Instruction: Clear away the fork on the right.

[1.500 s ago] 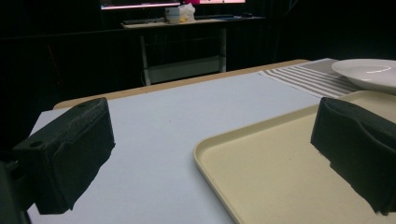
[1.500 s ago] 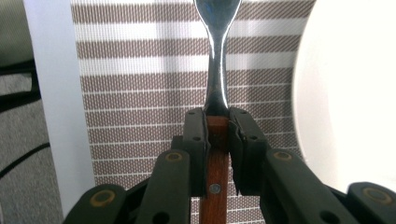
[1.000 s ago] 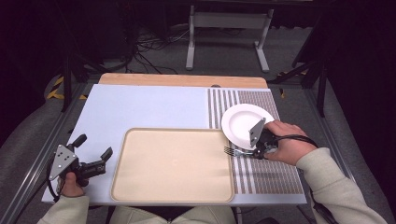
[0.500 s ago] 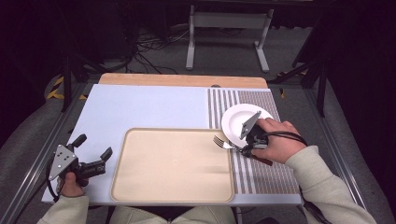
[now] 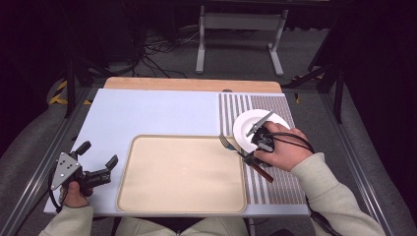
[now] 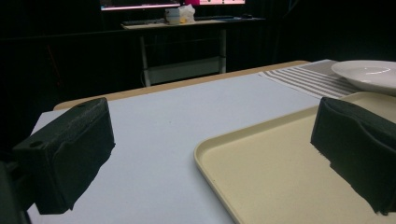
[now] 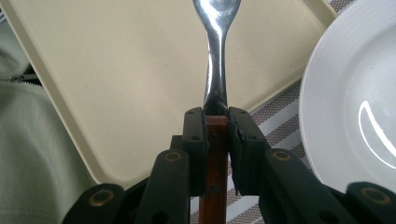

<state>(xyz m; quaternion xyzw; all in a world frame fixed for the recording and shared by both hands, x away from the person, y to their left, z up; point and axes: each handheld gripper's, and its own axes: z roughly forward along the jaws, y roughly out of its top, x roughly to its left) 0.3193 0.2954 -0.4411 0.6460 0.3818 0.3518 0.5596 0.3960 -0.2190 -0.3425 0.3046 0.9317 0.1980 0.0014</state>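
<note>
A fork (image 5: 230, 145) with a steel head and a brown wooden handle is held low over the right rim of the beige tray (image 5: 182, 172). My right gripper (image 5: 252, 158) is shut on the handle. In the right gripper view both jaws press the wooden handle (image 7: 215, 140), and the fork's neck (image 7: 215, 60) reaches out over the tray (image 7: 116, 70). A white plate (image 5: 248, 125) lies just behind the hand on the striped mat. My left gripper (image 5: 98, 154) rests at the tray's left side, open, with nothing between its jaws (image 6: 210, 140).
A grey-striped placemat (image 5: 278, 189) covers the table's right part and a pale blue mat (image 5: 162, 110) the rest. The plate (image 7: 345, 107) lies close on the right of the held fork. A wooden strip (image 5: 192, 84) runs along the far edge.
My right hand has carried the fork left and slightly away, from beside the plate to over the tray's right rim. The left gripper has stayed where it was.
</note>
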